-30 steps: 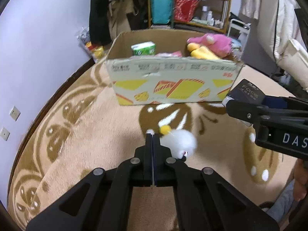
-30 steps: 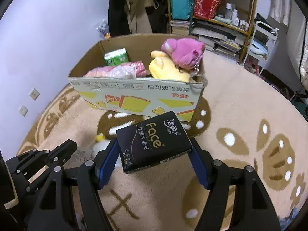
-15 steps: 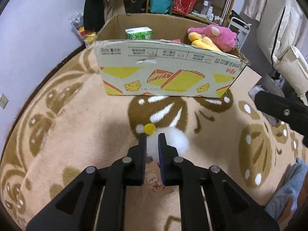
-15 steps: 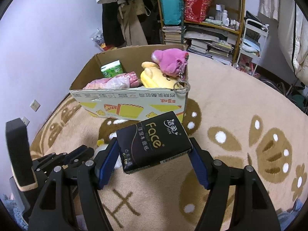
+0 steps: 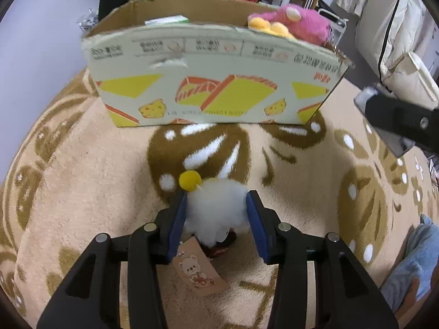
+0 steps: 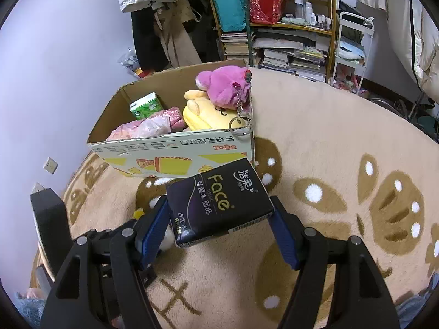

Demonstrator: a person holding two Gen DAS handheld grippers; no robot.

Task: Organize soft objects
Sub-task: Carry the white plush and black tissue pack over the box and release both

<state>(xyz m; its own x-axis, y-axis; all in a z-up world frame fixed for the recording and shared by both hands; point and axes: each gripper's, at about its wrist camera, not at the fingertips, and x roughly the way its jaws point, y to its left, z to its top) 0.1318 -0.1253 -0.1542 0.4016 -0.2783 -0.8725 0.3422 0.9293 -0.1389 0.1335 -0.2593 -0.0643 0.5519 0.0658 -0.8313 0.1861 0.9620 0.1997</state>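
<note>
left gripper [image 5: 216,208]: jaws just opened, white plush toy [image 5: 215,211] straddled on rug [image 5: 82,192], not squeezed | right gripper [image 6: 219,219]: black tissue pack [image 6: 219,200] clamped

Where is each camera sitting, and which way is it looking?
Left wrist: on the left gripper, looking down at the white fluffy toy between its just-opened jaws; right gripper at the edge.
Right wrist: on the right gripper, which holds a black tissue pack; left gripper low left.
Both see the cardboard box and rug.
</note>
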